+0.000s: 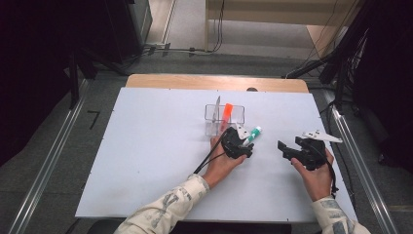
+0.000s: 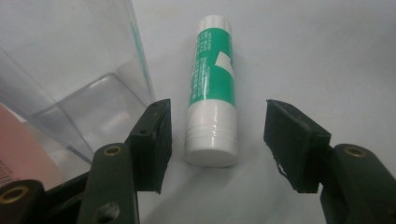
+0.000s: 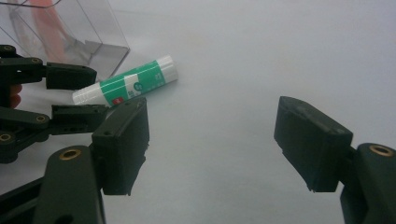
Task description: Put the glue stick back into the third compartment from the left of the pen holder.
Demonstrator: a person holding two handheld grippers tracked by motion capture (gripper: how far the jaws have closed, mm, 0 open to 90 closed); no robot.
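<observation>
Black jaws of the left gripper (image 2: 217, 140) stand part-way open on either side of the glue stick (image 2: 212, 88), with a gap showing between each pad and the tube, so nothing is gripped yet. Placement looks deliberate: the jaws straddle the capped white end, which would let them close squarely across the round body. The glue stick lies flat on the white table (image 1: 146, 161), its far end pointing away from the gripper, just beside the clear plastic box (image 1: 221, 117).

That box is the nearest obstruction. In the left gripper view its wall stands close against the outer side of one jaw, so little room is left there and a sideways slip could knock it. The box holds an orange item (image 1: 227, 112) standing upright.

Farther out, the right gripper (image 1: 292, 152) rests on the table well apart from the glue stick, jaws wide and empty, and out of the left hand's way.
</observation>
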